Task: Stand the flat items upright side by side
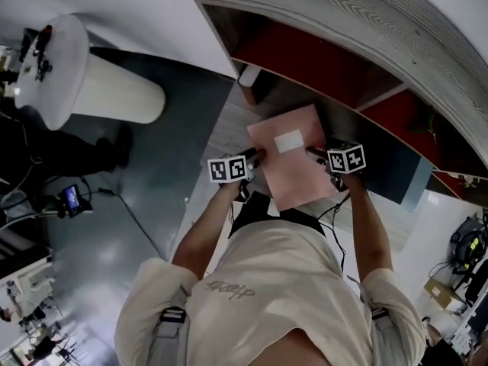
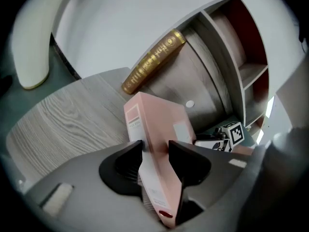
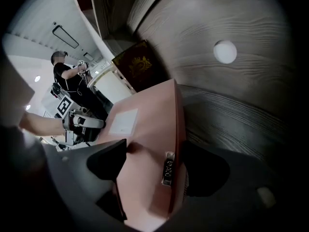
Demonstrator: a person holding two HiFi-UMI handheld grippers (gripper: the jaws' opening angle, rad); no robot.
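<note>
A white round table (image 1: pixel 46 59) on a thick white pedestal (image 1: pixel 122 94) stands at the upper left of my head view, on the grey floor (image 1: pixel 160 166). A small lit screen (image 1: pixel 72 198) glows at the left edge. The curved wood-grain shelf unit (image 1: pixel 358 21) with red back panels (image 1: pixel 305 59) arcs across the top. A cardboard box (image 1: pixel 438 290) sits at lower right. In the upper left of the right gripper view stands a person in black (image 3: pixel 63 74).
</note>
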